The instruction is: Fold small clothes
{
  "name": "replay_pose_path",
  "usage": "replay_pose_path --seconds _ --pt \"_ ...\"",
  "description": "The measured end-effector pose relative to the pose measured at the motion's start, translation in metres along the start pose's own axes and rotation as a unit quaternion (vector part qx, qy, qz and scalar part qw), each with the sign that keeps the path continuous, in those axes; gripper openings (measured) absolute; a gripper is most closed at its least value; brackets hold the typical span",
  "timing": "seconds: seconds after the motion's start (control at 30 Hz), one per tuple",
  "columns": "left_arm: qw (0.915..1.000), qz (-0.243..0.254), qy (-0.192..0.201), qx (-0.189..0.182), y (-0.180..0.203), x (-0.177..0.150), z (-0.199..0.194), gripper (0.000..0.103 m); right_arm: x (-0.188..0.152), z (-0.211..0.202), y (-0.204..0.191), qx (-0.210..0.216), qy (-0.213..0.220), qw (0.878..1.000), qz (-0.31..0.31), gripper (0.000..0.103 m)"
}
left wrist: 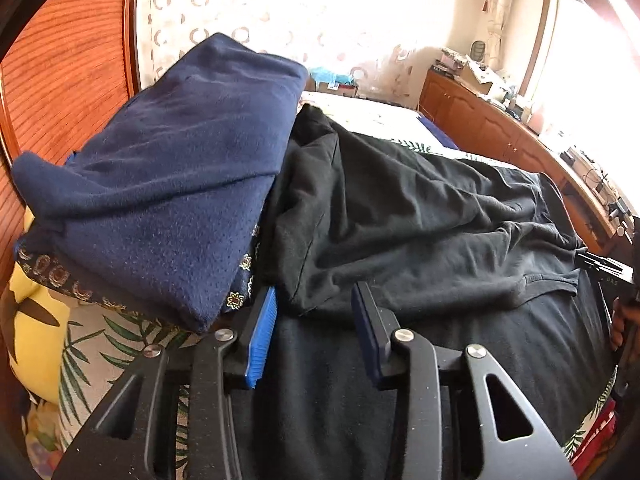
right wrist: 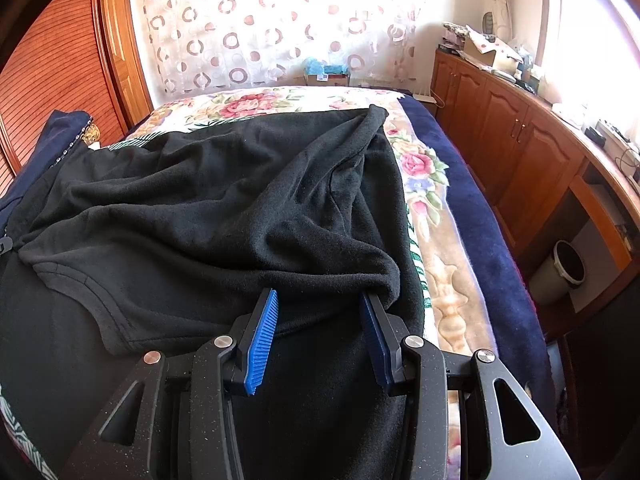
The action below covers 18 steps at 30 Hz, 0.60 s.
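Note:
A black T-shirt (left wrist: 420, 216) lies rumpled on the bed, its upper half folded down over its lower half. It also shows in the right wrist view (right wrist: 208, 208). My left gripper (left wrist: 316, 300) is open and empty, its blue pads (left wrist: 264, 332) just above the shirt's left folded edge. My right gripper (right wrist: 320, 300) is open at the shirt's right fold, a bulge of black cloth lying between and over the fingertips. A folded navy garment (left wrist: 172, 184) sits on a pile at the left.
The bed carries a floral blanket (right wrist: 436, 264) with a navy border. Wooden cabinets (right wrist: 516, 148) run along the right wall, a bin (right wrist: 560, 272) on the floor beside them. A wooden wardrobe (left wrist: 52, 92) stands at the left. Yellow patterned bedding (left wrist: 36, 320) lies under the pile.

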<state>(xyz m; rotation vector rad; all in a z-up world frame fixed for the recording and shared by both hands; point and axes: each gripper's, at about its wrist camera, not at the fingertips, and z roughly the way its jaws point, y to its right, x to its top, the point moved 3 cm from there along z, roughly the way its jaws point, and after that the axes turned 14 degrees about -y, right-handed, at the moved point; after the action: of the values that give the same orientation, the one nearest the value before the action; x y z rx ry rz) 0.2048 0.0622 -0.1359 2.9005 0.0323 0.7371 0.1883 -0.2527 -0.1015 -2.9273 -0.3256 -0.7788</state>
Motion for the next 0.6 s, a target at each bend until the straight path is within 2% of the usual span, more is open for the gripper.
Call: replay_pose_path --seconds 0.13,0.27,0.3,0.37,0.53,0.57,0.6 --pt "0.9998 -0.01 -0.016 0.002 -0.005 0.002 0.009 0.04 0.0 0.0 0.0 -0.001 0.001 1.0 -0.001 0.044" --pt "1.0 -0.001 -0.007 -0.005 0.001 0.006 0.007 0.039 0.0 0.0 0.001 0.003 0.001 1.0 -0.001 0.044" --pt "1.0 0.005 0.0 -0.003 0.003 0.006 0.005 0.028 0.0 0.0 0.001 0.003 0.001 1.0 -0.001 0.044" --pt "0.9999 0.01 0.003 0.007 0.006 0.008 0.004 0.014 0.0 0.001 0.002 0.002 0.001 1.0 -0.002 0.044" --pt "0.9999 0.011 0.004 0.012 0.005 0.011 0.006 0.008 0.0 0.001 0.004 0.002 0.001 1.0 -0.003 0.044" --pt "0.9998 0.014 0.006 0.011 0.005 0.011 0.005 0.007 0.001 0.001 0.005 0.004 0.001 1.0 -0.004 0.04" --pt "0.9997 0.019 0.012 0.012 0.006 0.01 0.003 0.007 0.001 0.001 0.005 0.012 0.002 1.0 -0.006 0.031"
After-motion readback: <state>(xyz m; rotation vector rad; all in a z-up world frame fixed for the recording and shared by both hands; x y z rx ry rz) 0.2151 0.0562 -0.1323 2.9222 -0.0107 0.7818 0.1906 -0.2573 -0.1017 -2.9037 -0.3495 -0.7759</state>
